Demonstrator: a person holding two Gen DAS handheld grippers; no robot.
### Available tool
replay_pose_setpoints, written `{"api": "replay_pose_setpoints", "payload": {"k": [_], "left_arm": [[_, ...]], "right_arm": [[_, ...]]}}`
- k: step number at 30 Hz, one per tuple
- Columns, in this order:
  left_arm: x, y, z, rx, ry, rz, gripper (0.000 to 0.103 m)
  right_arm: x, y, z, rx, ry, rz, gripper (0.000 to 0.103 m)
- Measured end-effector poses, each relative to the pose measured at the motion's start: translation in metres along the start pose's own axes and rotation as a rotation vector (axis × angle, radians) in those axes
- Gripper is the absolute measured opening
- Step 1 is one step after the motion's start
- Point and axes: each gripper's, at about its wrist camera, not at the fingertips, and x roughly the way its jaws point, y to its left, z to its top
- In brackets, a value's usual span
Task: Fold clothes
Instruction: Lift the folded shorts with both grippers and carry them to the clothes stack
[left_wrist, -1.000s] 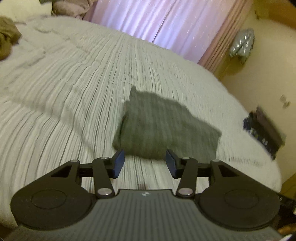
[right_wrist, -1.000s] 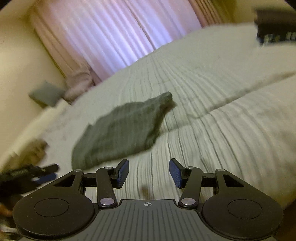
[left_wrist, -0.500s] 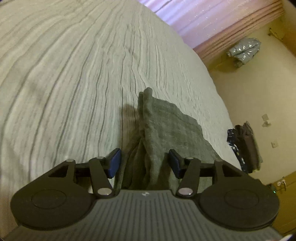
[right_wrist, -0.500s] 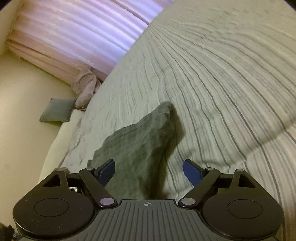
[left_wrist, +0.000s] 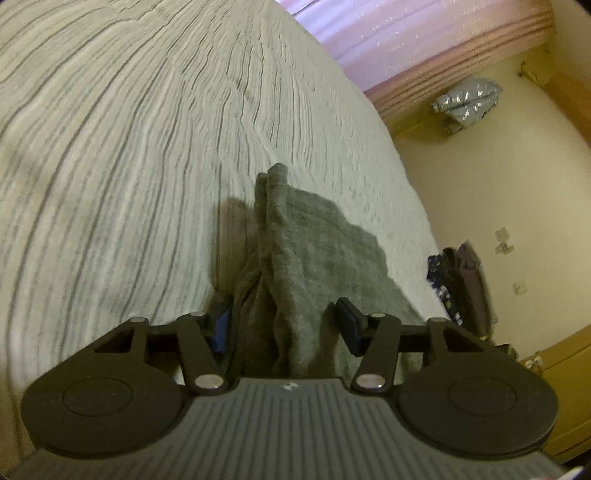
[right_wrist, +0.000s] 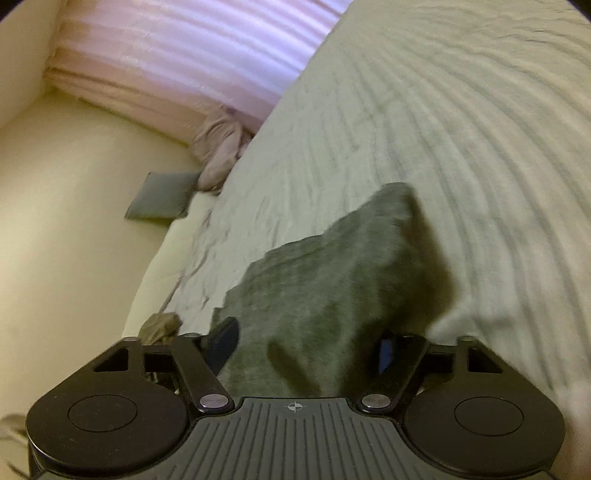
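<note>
A folded grey-green garment (left_wrist: 314, 251) lies on the striped bedspread (left_wrist: 129, 147). My left gripper (left_wrist: 284, 325) straddles its near end, and the stacked layers bulge up between the jaws. The jaws are closing, with both blue pads (left_wrist: 349, 325) against the cloth. In the right wrist view the same garment (right_wrist: 332, 280) fills the gap of my right gripper (right_wrist: 304, 347) at its other end. Those jaws are closing too, the cloth touches both fingers (right_wrist: 223, 341), and it half hides the right-hand pad.
The bedspread (right_wrist: 461, 129) stretches far beyond the garment. Pink curtains (right_wrist: 184, 48) hang behind the bed. A grey cushion (right_wrist: 159, 199) and a pinkish bundle (right_wrist: 218, 151) sit at its far edge, and a brown cloth (right_wrist: 160, 326) lies near my right gripper. Dark clothes (left_wrist: 458, 284) are piled beside the bed.
Both grippers swung down from in front of the garment onto its two ends. Their jaws opened wide and are now narrowing around the cloth, which has bunched up between them.
</note>
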Motion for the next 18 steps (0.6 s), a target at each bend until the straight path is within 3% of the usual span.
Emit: {"api": "replay_pose_setpoints", "payload": {"k": [4, 6, 9, 11, 18], "left_arm": [[0.017, 0.001, 0.005, -0.010, 0.033, -0.060, 0.031], [0.021, 0.005, 0.009, -0.043, 0.053, -0.072, 0.022], [0.021, 0.005, 0.015, -0.086, 0.079, -0.094, 0.013], [0.020, 0.001, 0.020, -0.112, 0.096, -0.105, 0.012], [0.009, -0.057, 0.055, -0.130, 0.128, -0.143, 0.010]], "right_arm": [[0.025, -0.001, 0.009, -0.050, 0.070, 0.052, 0.066], [0.037, -0.004, 0.012, -0.029, 0.102, 0.052, 0.041], [0.046, -0.006, 0.017, -0.003, 0.136, 0.037, 0.033], [0.045, -0.005, 0.021, 0.047, 0.151, 0.018, 0.017], [0.009, 0.039, 0.041, 0.086, 0.102, -0.057, 0.012]]}}
